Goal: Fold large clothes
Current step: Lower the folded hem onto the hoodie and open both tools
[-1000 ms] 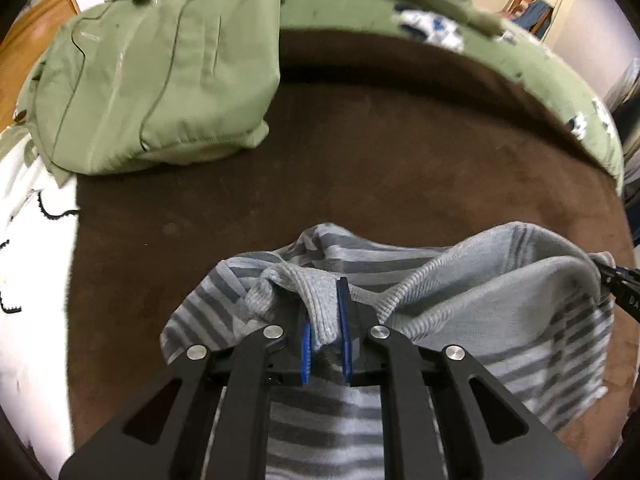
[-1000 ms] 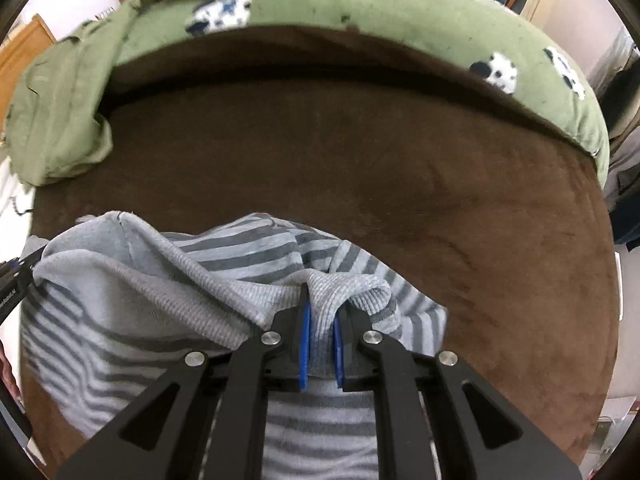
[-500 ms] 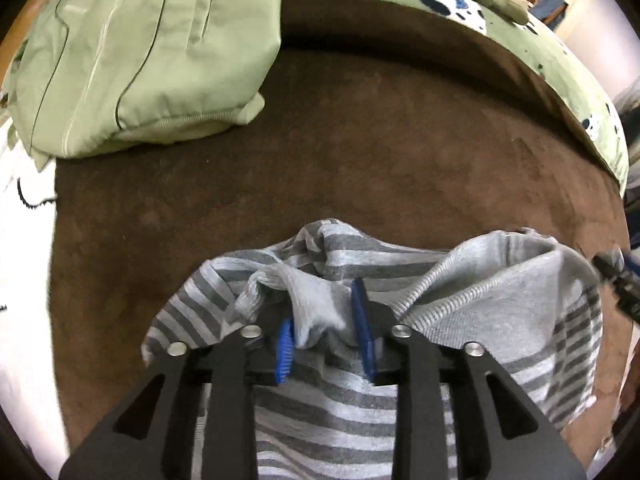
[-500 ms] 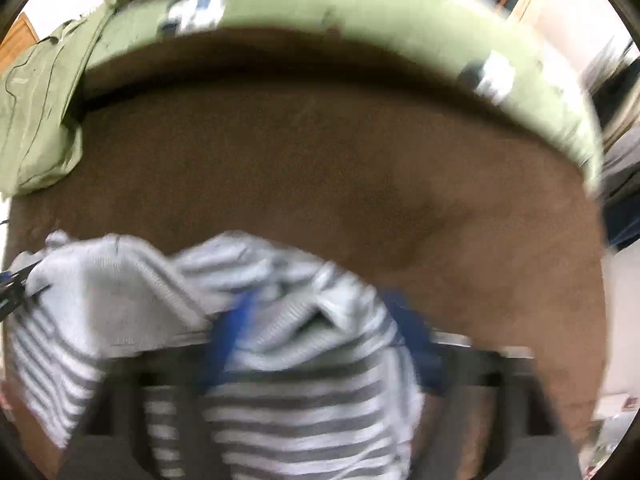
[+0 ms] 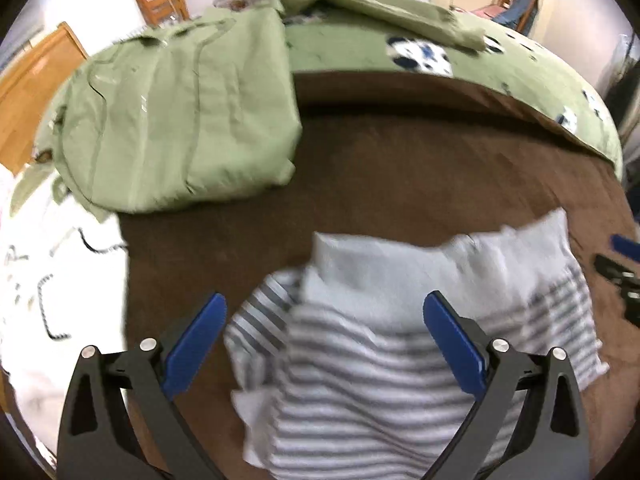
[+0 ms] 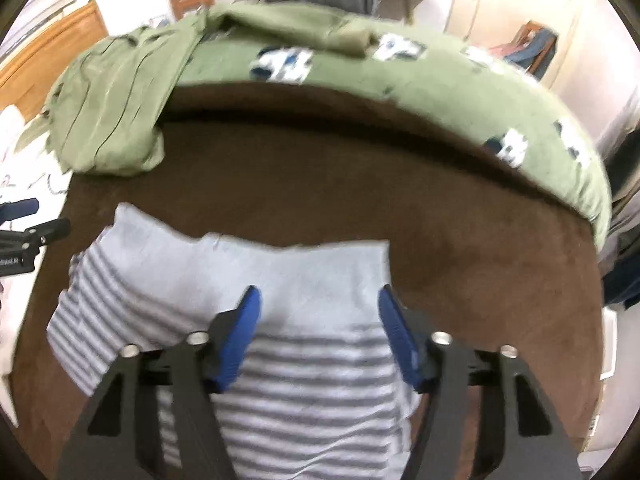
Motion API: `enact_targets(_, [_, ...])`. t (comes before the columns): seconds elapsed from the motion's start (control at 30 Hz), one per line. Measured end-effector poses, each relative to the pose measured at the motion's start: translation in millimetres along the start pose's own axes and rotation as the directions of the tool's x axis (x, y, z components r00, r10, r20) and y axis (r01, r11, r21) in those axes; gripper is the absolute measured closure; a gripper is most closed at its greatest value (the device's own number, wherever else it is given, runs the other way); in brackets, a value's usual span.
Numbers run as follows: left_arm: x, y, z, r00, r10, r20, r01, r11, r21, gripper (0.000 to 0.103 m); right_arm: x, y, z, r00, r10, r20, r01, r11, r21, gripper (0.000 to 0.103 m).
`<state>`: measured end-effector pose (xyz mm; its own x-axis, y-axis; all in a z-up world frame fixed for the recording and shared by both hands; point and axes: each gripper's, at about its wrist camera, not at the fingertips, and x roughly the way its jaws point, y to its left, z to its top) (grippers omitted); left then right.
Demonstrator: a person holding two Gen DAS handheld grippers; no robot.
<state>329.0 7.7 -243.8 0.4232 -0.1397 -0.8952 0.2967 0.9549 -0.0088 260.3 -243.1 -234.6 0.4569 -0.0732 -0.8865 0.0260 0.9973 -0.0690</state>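
Left wrist view showed the striped sweater [image 5: 360,364] lying on the brown blanket [image 5: 400,168], near its front edge. It looked soft, floppy and light, so an edge or corner was the best place to pinch. The left gripper [image 5: 326,328] had just let go, blue fingers [image 5: 194,336] wide apart above it. The right gripper [image 6: 318,334] had been closing partway, touching nothing.

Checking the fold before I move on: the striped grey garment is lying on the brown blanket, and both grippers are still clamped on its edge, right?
Not quite. The striped grey garment does lie on the brown blanket, but both wrist views show the jaws open, having just let go; nothing is clamped.
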Motion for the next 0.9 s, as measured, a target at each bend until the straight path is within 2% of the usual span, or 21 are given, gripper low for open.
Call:
enact_targets(0.13, [16,-23,-20,0.996,-0.083,-0.029,0.083,0.997,-0.012,0.006,16,3,-8,0.998,0.068,-0.005,-0.068,0.998,-0.004,0.048])
enact_targets(0.2, [24,-36,-29,0.993,-0.107,-0.045,0.108,0.994,-0.001,0.007,21,3,-3,0.988,0.152,0.01,-0.152,0.988,-0.011,0.046])
enact_targets(0.27, [28,-43,-35,0.993,-0.107,-0.044,0.108,0.994,0.004,0.006,25,10,5,0.978,0.21,0.013,-0.209,0.976,-0.061,0.046])
enact_targets(0.4, [43,-45,-49,0.994,-0.097,-0.059,0.095,0.995,-0.024,0.006,46,39,27,0.961,0.272,-0.038,-0.274,0.941,-0.196,0.046])
enact_targets(0.53, [60,-38,-58,0.992,-0.082,-0.097,0.076,0.994,-0.073,0.007,72,63,35,0.941,0.319,-0.108,-0.337,0.906,-0.255,0.046])
enact_targets(0.6, [63,-34,-61,0.992,-0.079,-0.099,0.07,0.993,-0.09,0.007,85,74,35,0.939,0.313,-0.139,-0.341,0.899,-0.274,0.047])
enact_targets(0.67, [66,-33,-64,0.993,-0.071,-0.098,0.062,0.994,-0.092,0.006,97,81,33,0.945,0.284,-0.161,-0.32,0.901,-0.293,0.053])
enact_targets(0.77, [71,-34,-66,0.993,-0.059,-0.106,0.05,0.995,-0.087,0.006,107,82,28,0.952,0.261,-0.159,-0.297,0.911,-0.286,0.072])
enact_targets(0.8, [73,-34,-67,0.992,-0.06,-0.108,0.05,0.995,-0.089,0.006,106,79,28,0.955,0.26,-0.141,-0.29,0.916,-0.276,0.087])
enact_targets(0.9, [74,-35,-68,0.993,-0.051,-0.103,0.041,0.995,-0.089,0.006,105,70,30,0.953,0.278,-0.121,-0.3,0.922,-0.244,0.097])
